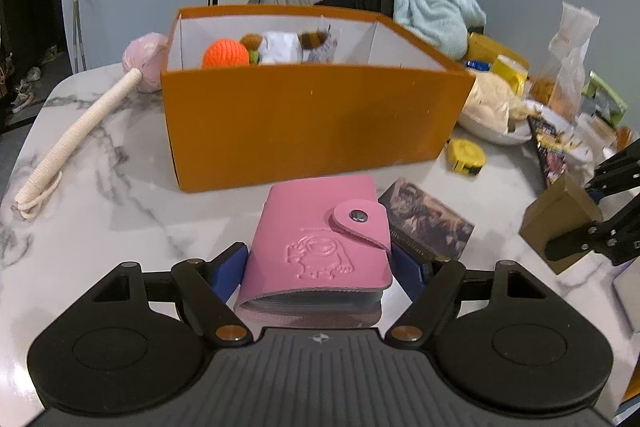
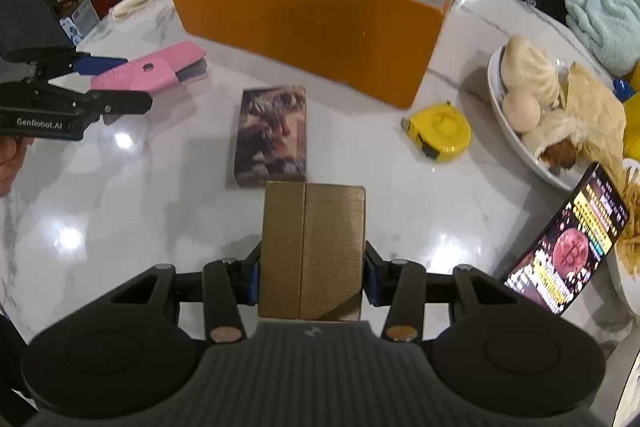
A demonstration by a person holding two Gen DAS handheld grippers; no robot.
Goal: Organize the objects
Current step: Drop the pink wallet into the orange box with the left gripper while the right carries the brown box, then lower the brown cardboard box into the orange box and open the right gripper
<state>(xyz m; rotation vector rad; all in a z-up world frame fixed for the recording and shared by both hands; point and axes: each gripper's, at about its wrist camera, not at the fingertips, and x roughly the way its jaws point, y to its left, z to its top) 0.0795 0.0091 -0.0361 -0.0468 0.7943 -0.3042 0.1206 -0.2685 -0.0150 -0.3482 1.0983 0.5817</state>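
Observation:
My left gripper (image 1: pixel 320 263) is shut on a pink card holder (image 1: pixel 320 243) with a snap flap, held just above the marble table (image 1: pixel 100 219) in front of the orange box (image 1: pixel 312 123). It also shows in the right wrist view (image 2: pixel 152 73). My right gripper (image 2: pixel 312 275) is shut on a gold box (image 2: pixel 314 251), which also shows in the left wrist view (image 1: pixel 560 223). The orange box (image 2: pixel 312 23) holds an orange knitted ball (image 1: pixel 225 54), a plush toy (image 1: pixel 280 47) and other items.
On the table lie a picture-printed card box (image 2: pixel 272 135), a yellow tape measure (image 2: pixel 440 131), a rope-wrapped stick (image 1: pixel 80 131) and a pink yarn ball (image 1: pixel 145 57). At the right stand a food bowl (image 2: pixel 516 147) and a lit phone (image 2: pixel 568 247).

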